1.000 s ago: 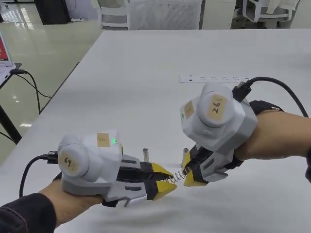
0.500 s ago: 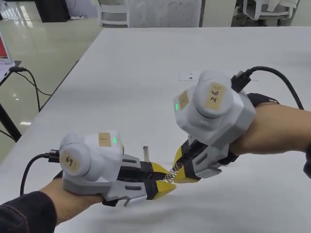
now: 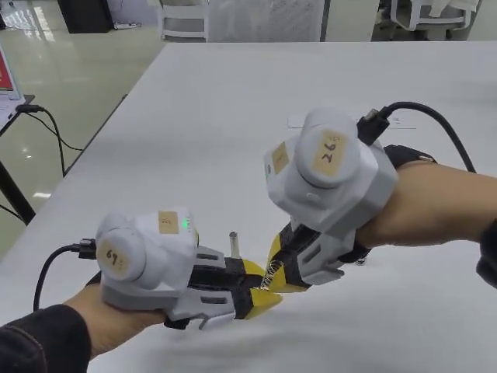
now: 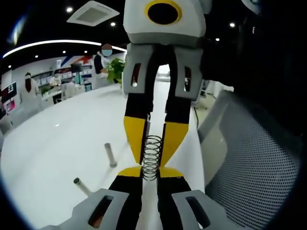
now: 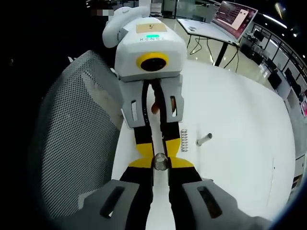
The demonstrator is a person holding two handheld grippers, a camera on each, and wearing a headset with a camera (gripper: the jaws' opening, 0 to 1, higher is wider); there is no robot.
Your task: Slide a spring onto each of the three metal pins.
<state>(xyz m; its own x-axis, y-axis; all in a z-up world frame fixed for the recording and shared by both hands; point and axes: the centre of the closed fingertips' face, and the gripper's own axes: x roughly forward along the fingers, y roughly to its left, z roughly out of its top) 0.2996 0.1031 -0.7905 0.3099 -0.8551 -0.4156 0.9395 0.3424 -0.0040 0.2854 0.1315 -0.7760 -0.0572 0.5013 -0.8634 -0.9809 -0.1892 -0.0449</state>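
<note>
I have the spring (image 4: 152, 157) pinched at both ends. The left gripper (image 4: 151, 175) presses its jaws on one end, and the right gripper (image 5: 161, 167) closes around the other. The spring's long axis runs tip to tip, roughly level, just beside the upright pin (image 3: 233, 243), on its near right side. The left gripper is nearer that pin. I judge the spring must tip upright over it.

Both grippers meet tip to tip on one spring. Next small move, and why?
Probably ease the left gripper open. The spring seems pinched by both, with most of its coil between the fingers of the right gripper and just its end in the left's. Then the right can carry it to the bare upright pin.
</note>
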